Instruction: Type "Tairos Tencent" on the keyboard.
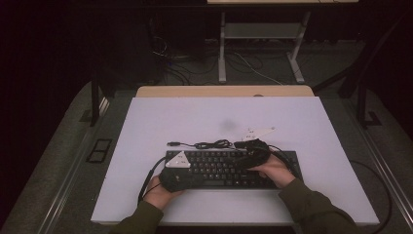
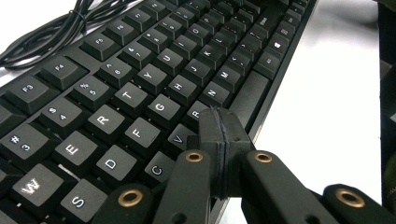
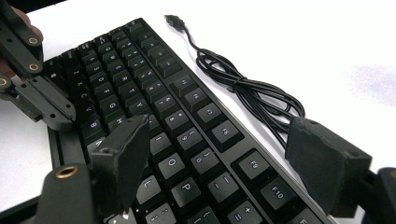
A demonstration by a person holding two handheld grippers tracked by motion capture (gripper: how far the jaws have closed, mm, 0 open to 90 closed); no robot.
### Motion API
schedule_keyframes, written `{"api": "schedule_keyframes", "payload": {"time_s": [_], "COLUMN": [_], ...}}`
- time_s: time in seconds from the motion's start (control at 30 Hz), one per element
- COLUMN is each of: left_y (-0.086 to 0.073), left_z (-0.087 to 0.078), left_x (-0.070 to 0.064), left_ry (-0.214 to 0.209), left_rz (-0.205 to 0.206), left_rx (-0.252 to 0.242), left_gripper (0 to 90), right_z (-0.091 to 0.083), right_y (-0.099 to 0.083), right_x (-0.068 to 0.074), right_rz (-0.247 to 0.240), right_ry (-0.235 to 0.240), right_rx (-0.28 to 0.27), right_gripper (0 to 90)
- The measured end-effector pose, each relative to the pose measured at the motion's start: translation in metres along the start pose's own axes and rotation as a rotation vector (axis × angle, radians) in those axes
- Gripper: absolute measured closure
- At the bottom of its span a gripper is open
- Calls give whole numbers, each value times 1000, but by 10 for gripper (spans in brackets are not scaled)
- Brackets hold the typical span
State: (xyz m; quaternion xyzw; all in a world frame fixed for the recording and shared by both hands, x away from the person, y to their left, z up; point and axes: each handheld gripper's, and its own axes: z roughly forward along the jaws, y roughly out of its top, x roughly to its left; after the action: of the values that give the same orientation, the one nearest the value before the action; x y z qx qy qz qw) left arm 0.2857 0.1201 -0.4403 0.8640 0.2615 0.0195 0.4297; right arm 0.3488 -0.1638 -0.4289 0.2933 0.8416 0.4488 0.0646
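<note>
While the left hand-held gripper [image 2: 219, 135] hovers clenched and empty over the keyboard [image 1: 229, 168] lying at the desk's [image 1: 146, 126] near edge, its tip could mash neighbouring keys — B or the space bar. The right hand-held gripper [image 3: 224, 158] is released, its jaws astride the number row; closing there might snag the coiled USB cable [image 3: 243, 84] just beside the keyboard.

The table [image 1: 311, 122] carries a white top that occupies the centre of the frame; a strip of light wood edge [image 1: 224, 91] is exposed along its far side. A second table's pale metal legs [image 1: 222, 53] stand at the upper centre, on grey carpet [image 1: 63, 161]. Loose cables [image 1: 170, 61] lie on the floor at the upper left of centre. A dark rectangular floor plate [image 1: 99, 150] sits at the left, beside a metal rail [image 1: 73, 170].
</note>
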Motion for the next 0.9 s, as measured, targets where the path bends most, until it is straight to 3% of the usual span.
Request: {"api": "schedule_keyframes", "payload": {"time_s": [0.33,0.9], "left_y": [2,3], "left_z": [-6,-11], "left_x": [3,14], "left_ry": [14,71], "left_rz": [-19,-54], "left_rx": [-38,-79], "left_gripper": [888,519], "right_z": [-3,-8], "right_y": [1,-4], "right_x": [-1,0], "right_rz": [8,23], "right_ry": [15,59], "right_rx": [-4,0], "right_gripper": [208,241]}}
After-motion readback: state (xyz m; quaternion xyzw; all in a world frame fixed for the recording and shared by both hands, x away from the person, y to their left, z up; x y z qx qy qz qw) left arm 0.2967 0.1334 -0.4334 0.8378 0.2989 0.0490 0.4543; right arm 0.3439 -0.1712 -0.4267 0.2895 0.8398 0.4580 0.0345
